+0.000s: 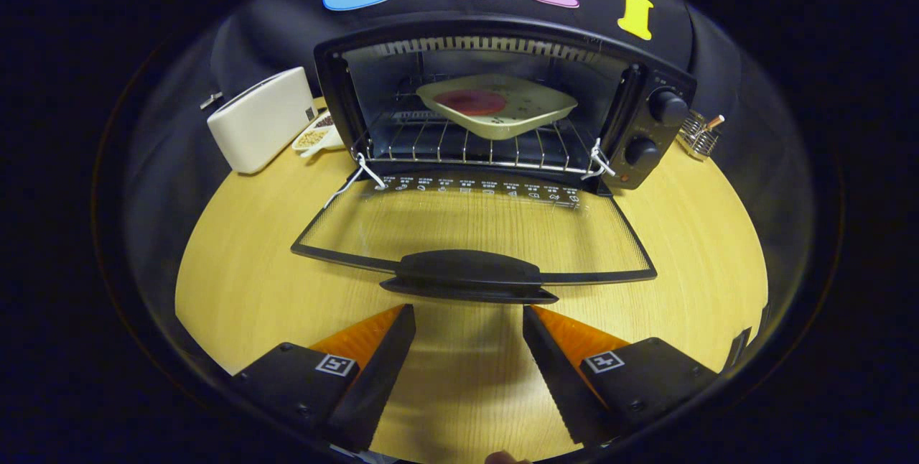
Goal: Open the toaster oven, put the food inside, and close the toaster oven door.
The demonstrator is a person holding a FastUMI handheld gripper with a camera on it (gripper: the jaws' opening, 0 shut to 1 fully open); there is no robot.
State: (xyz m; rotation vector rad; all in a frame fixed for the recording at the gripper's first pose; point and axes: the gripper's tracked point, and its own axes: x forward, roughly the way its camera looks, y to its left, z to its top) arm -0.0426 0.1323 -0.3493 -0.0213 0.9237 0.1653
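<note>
Wooden table (237, 284), pale grain, fills the lower and middle frame and carries every item listed.

Toaster oven (502, 101), black, upper centre of the frame, standing at the far side of the table. Cavity open, wire rack visible, 2 knobs (668, 108) on its right panel.

Door (474, 223), glass in a dark rim, folded down flat toward the camera, centre frame. Its handle (467, 270) lies just ahead of the gripper's fingertips, not touched.

Bread toaster (262, 119), cream, upper left, beside the oven.

Plate (499, 105), pale and squarish, resting on the rack inside the oven; it carries the food (470, 101), a flat red round.

Gripper (469, 320), bottom centre. Fingers spread wide, nothing between them, table showing in the gap.

Small dish (316, 137) of grains, between the bread toaster and the oven.

Wire holder (700, 135), upper right, just beyond the knobs.

Status, judged: opening done, food placed. 1 step left, closing the door; the fingers look lined up on the handle for that lift.
</note>
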